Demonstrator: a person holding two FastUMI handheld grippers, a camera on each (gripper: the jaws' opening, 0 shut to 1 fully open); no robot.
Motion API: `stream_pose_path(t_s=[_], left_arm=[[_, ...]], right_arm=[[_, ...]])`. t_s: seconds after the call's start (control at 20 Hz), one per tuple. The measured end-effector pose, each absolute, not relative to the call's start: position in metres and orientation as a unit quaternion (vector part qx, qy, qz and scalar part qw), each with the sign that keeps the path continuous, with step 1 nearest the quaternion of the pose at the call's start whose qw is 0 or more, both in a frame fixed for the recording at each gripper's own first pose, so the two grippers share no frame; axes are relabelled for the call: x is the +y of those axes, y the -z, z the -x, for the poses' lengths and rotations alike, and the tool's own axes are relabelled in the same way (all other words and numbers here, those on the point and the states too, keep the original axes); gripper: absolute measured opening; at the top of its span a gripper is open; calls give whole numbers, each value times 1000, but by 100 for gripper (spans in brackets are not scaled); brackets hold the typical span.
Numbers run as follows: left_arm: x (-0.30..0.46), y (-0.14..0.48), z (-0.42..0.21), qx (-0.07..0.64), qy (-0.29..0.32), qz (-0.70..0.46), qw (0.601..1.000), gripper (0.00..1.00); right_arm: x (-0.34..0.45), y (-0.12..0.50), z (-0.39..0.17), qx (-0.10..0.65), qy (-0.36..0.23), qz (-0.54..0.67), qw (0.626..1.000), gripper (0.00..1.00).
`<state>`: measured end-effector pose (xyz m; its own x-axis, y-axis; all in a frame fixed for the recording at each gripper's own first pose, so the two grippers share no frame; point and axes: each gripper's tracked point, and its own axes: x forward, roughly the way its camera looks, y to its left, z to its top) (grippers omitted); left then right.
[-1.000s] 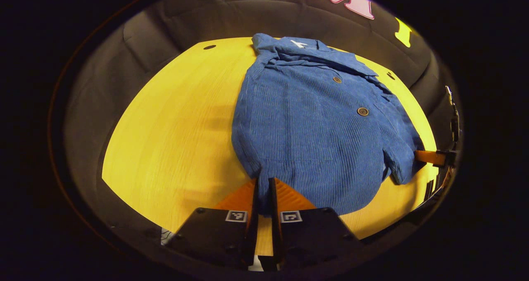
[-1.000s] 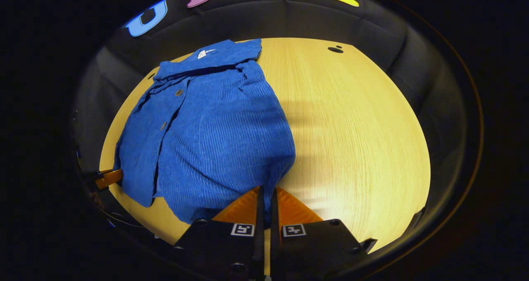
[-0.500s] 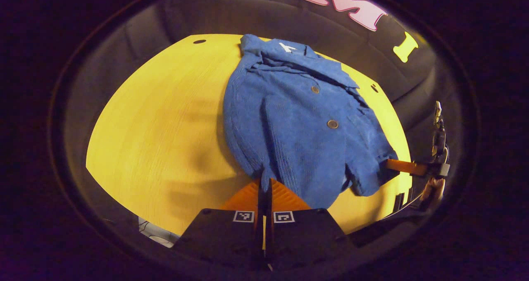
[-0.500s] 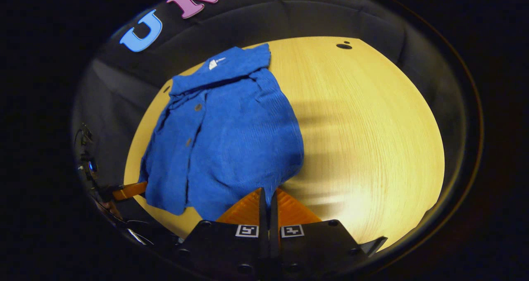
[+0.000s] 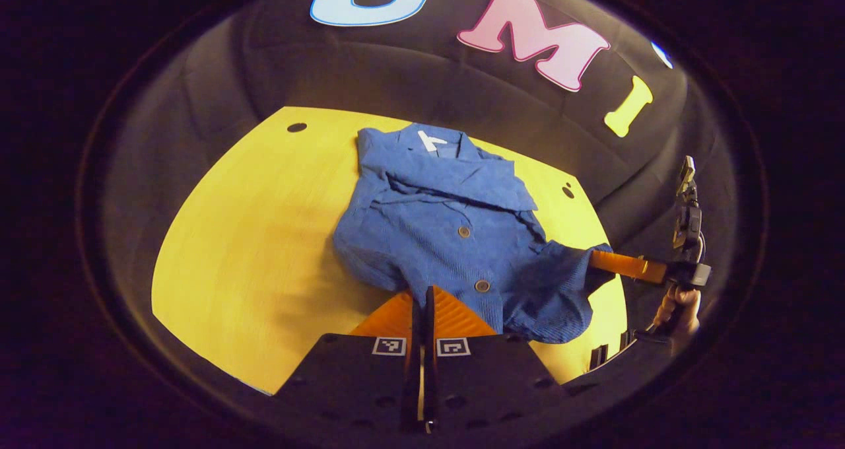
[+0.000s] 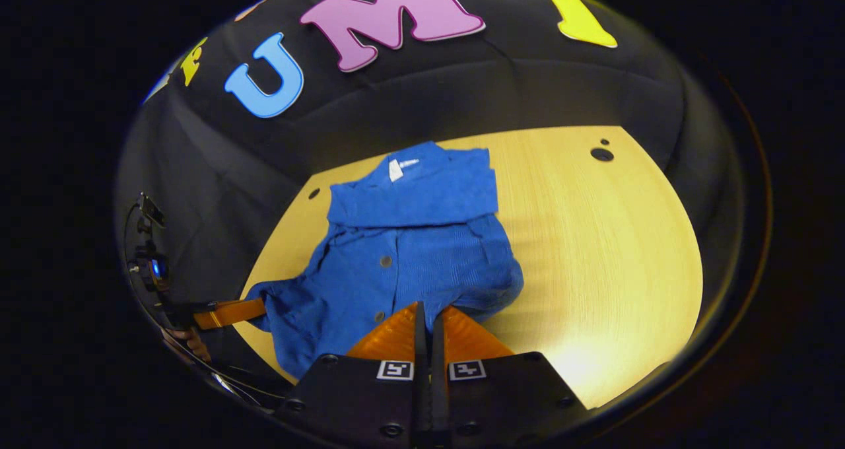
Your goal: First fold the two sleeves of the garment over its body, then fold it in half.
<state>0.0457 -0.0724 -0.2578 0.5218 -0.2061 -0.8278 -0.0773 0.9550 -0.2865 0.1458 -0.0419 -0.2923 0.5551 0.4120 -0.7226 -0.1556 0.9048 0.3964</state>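
A blue corduroy jacket (image 5: 455, 224) lies buttons-up on the yellow wooden table (image 5: 251, 238), collar and white neck label (image 5: 428, 140) at the far end. My left gripper (image 5: 422, 298) is shut on the near hem's left corner and holds it raised above the table. In the right gripper view my right gripper (image 6: 426, 311) is shut on the other hem corner of the jacket (image 6: 409, 257). Each view shows the other gripper at the side, the right gripper (image 5: 597, 261) with a hand behind it, the left gripper (image 6: 254, 307) likewise. The lifted lower half bunches between them.
Small round holes mark the table (image 6: 594, 251) near its far corners, one hole (image 5: 297, 127) on the left and one hole (image 6: 601, 154) on the right. Black padded cloth wall (image 5: 396, 66) rises just behind the collar. Bare wood lies either side of the jacket.
Both grippers have risen with the hem and carried it toward the collar. The flat lower half now hangs bunched off the table.
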Motion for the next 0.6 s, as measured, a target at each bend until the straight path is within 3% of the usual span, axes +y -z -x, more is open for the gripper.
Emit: stream_pose_path(t_s=[0.35, 0.6], left_arm=[[-32, 213, -177, 404, 35, 107, 908, 1], [-14, 225, -281, 355, 22, 89, 930, 1]], right_arm=[[-38, 243, -274, 352, -149, -163, 909, 5], [-27, 234, -366, 299, -134, -152, 932, 4]])
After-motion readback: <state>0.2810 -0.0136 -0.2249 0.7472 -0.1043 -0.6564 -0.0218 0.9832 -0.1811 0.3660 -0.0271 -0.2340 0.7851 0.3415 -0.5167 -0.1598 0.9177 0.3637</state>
